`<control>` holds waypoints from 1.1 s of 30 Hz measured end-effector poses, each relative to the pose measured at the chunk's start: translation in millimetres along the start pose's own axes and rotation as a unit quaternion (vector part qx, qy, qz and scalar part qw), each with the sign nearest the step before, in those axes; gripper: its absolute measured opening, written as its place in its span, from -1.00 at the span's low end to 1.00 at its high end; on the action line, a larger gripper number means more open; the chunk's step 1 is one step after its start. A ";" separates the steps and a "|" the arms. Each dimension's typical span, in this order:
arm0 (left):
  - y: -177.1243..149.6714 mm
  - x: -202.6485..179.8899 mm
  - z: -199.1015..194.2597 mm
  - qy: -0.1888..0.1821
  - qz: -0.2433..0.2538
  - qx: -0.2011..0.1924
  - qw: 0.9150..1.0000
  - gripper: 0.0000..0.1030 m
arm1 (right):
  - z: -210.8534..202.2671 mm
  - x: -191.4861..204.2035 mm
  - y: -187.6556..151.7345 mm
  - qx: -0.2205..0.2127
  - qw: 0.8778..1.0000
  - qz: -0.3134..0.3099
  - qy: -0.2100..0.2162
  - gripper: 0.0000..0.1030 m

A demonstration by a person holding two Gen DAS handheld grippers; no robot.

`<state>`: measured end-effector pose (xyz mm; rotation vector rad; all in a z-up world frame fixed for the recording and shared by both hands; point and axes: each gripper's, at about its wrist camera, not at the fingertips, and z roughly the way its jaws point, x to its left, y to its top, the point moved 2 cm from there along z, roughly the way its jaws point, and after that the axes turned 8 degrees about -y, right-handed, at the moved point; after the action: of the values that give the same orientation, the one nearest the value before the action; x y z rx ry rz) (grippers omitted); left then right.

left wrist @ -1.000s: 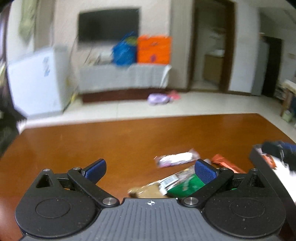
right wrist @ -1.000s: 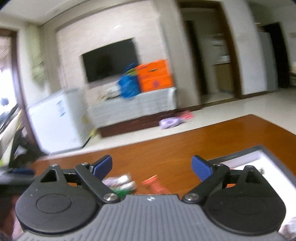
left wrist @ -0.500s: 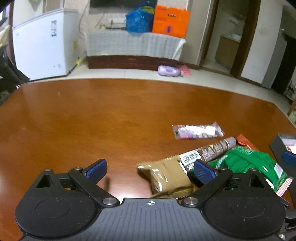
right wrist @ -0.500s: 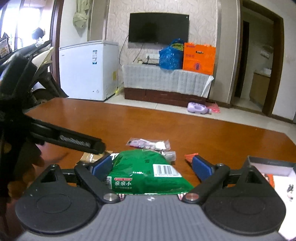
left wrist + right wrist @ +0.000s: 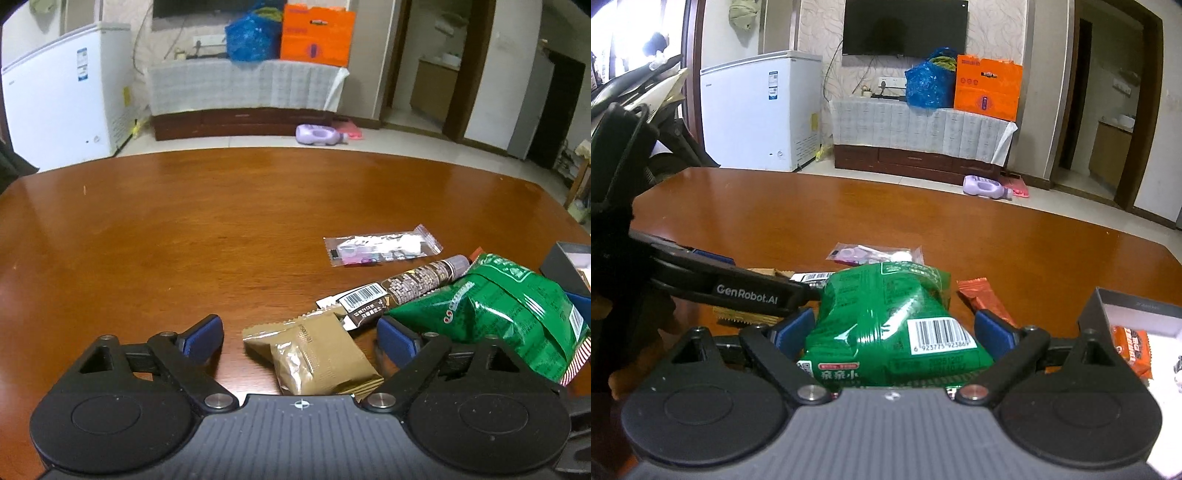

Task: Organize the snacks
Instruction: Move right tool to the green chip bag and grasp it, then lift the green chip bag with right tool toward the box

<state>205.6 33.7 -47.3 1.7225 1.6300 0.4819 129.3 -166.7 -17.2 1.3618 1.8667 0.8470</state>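
On the brown wooden bench [image 5: 221, 229], toward its near right corner, lie the snacks, listed from largest to smallest. Green snack bag [image 5: 886, 321]: puffed, barcode facing up, lying between the fingers of the right gripper [image 5: 894, 328], whose blue pads stand spread on either side of it; whether the pads touch the foil cannot be told from this view. Grey box [image 5: 1097, 306]: open-topped, at the right edge of the bench, holding an orange-wrapped bar [image 5: 1132, 347] against its near wall. Tan foil packet [image 5: 317, 358]: flat on the bench between the fingers of the left gripper [image 5: 301, 334], whose blue pads are likewise spread wide and clear of the packet. Brown patterned tube snack [image 5: 399, 291]: lying diagonally, its barcode end overlapping the far corner of the tan packet, its other end tucked just beside the green bag. Clear zip pouch [image 5: 380, 245]: holding small white and purple items, lying farther from the near edge, apart from the pile. Orange wrapper [image 5: 986, 299]: flat on the bench between the green bag and the grey box. In the right wrist view, the left gripper's black arm crosses from the left, just beside the green bag.
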 end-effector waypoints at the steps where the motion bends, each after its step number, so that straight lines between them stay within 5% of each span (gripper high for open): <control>1: 0.2 -0.2 0.0 0.001 0.001 0.001 1.000 0.73 | 2.4 -0.6 0.7 0.002 1.000 0.002 0.001 0.84; 8: 0.7 -6.1 1.1 0.019 0.022 0.008 1.000 0.40 | 13.7 1.3 3.0 0.008 1.000 0.006 0.003 0.82; 15: 0.3 -6.0 0.4 0.021 0.030 0.001 0.999 0.25 | 15.2 3.0 2.8 0.006 1.000 0.013 0.003 0.56; 33: 1.5 -7.3 1.5 0.019 0.029 -0.004 0.999 0.18 | 16.0 -12.4 11.4 -0.011 0.998 0.069 0.007 0.35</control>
<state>206.7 26.4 -45.8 1.7672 1.6066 0.5514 151.2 -173.9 -15.2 1.4890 1.7850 0.9450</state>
